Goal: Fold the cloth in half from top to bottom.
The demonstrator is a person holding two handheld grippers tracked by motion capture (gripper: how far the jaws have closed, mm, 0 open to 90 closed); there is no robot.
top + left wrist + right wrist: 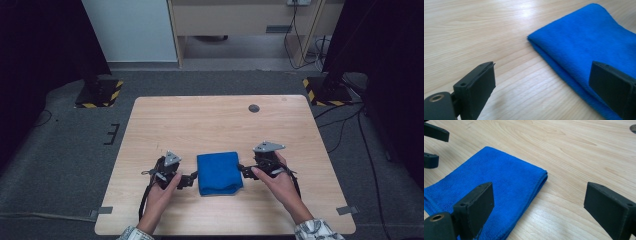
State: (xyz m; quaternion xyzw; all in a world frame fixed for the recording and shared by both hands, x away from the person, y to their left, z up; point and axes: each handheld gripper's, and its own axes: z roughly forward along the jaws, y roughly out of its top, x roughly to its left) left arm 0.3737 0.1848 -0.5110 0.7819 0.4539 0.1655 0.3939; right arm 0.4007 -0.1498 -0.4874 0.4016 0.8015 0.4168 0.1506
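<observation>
**Folded blue cloth between two open hand-held grippers on a wooden table**

While a person's two forearms reach in from the near edge, a light wooden table (pixel 215 120) with a pale grain carries a folded blue microfibre cloth (pixel 219 173) near its front middle. The cloth lies flat, roughly square, its folded edges stacked neatly.

The left hand-held gripper (pixel 191 178), black with a grey three-cornered plate on top, sits just beside the cloth's left edge. Its jaws are spread wide, with nothing between them. The right hand-held gripper (pixel 243 169), of the same make, sits just beside the cloth's right edge, its jaws likewise spread wide and pinching nothing. In the right gripper view, one jaw hangs above the cloth's near corner.

A small dark round disc (pixel 254 108) is set in the tabletop near its far edge. Strips of grey tape (pixel 103 210) mark the table's near corners.

Around the table lies grey carpet (pixel 70 150). Black stands with yellow-and-black striped bases (pixel 99 93) flank the far corners, black cables (pixel 350 125) trail across the floor at the right, and pale wooden furniture (pixel 240 20) stands against the back wall.
</observation>
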